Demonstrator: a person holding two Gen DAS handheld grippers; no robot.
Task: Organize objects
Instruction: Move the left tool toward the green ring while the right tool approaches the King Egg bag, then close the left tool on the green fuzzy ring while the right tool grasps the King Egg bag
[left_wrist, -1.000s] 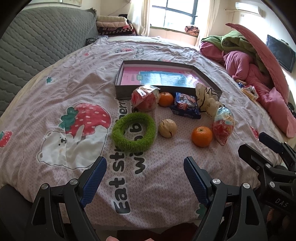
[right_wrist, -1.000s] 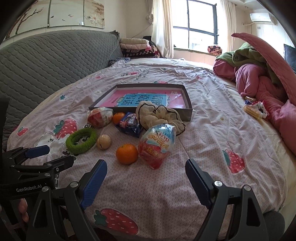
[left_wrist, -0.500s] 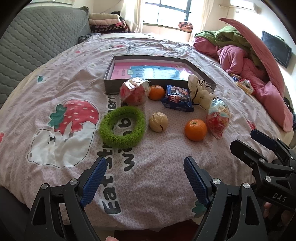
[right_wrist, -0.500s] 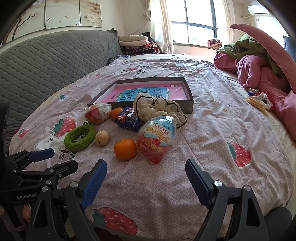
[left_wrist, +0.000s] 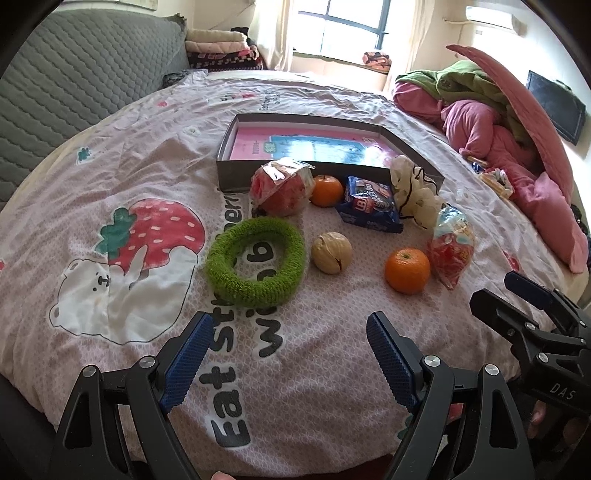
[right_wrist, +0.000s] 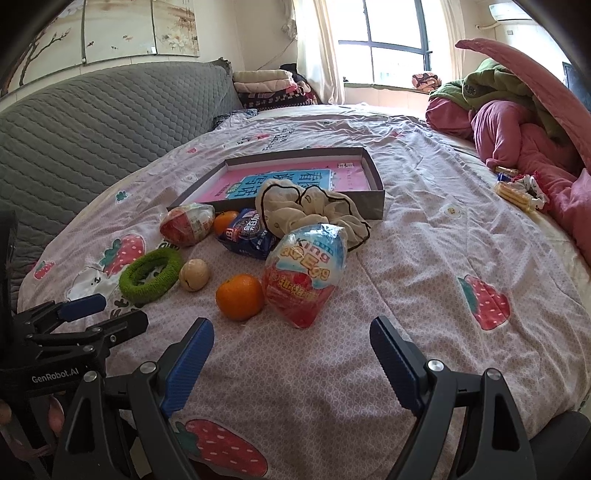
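Over the near edge of the pink strawberry-print bedspread (left_wrist: 314, 387), my left gripper (left_wrist: 286, 350) hangs with jaws spread wide, nothing between them. My right gripper (right_wrist: 291, 354) likewise: wide apart, empty, hovering. Next out, left to right: fuzzy green knitted ring (left_wrist: 255, 260), round tan walnut (left_wrist: 331, 252) just beside it, orange tangerine (left_wrist: 407, 270), then the egg-shaped blue-and-red plastic snack pack (right_wrist: 305, 275) touching that tangerine. Behind those: a red-filled clear plastic egg pack (left_wrist: 282, 191), a second smaller tangerine (left_wrist: 326, 190) against it, a crumpled blue snack wrapper (left_wrist: 371, 209), and a cream fabric scrunchie with black trim (right_wrist: 310, 214). Farthest: shallow grey cardboard box with pink-and-blue printed sheet inside (left_wrist: 236, 175); the scrunchie leans on its near wall.
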